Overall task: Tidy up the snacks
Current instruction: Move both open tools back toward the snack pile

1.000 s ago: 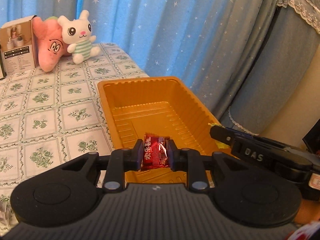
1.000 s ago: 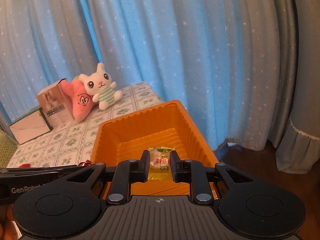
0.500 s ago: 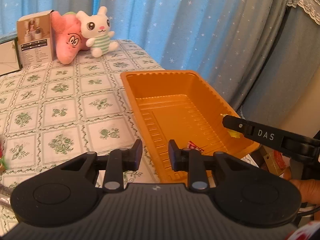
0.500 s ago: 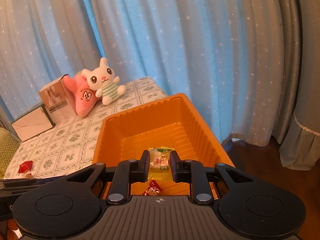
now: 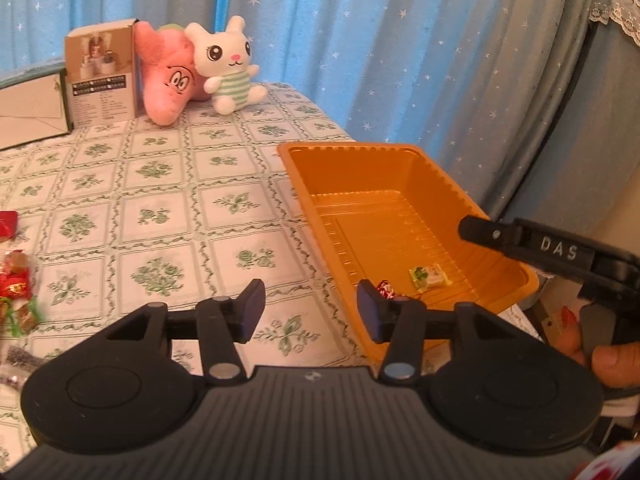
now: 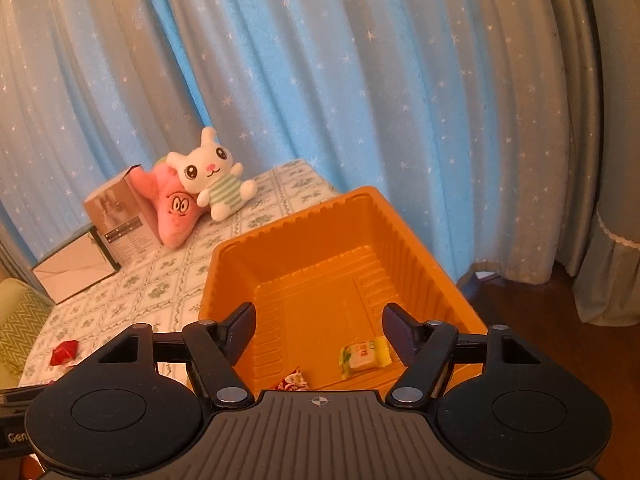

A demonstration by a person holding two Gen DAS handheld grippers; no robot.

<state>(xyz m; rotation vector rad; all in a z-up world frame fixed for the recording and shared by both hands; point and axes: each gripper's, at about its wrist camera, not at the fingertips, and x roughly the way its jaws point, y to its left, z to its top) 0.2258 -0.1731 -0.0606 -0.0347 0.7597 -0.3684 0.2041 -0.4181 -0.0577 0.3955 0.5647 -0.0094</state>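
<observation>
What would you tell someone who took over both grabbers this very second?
Left gripper: open, empty, over the table beside the tray.
Right gripper: open, empty, over the tray's near end.
Done: a red candy and a yellow candy lie in the tray.
Left: more snacks wait at the table's left edge, one red one apart from the rest. Pick them up and drop them in the tray.

Glossy ribbed plastic tray [image 5: 420,168]

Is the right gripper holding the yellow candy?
No, the right gripper is open and empty, and the yellow candy lies on the floor of the orange tray.
</observation>
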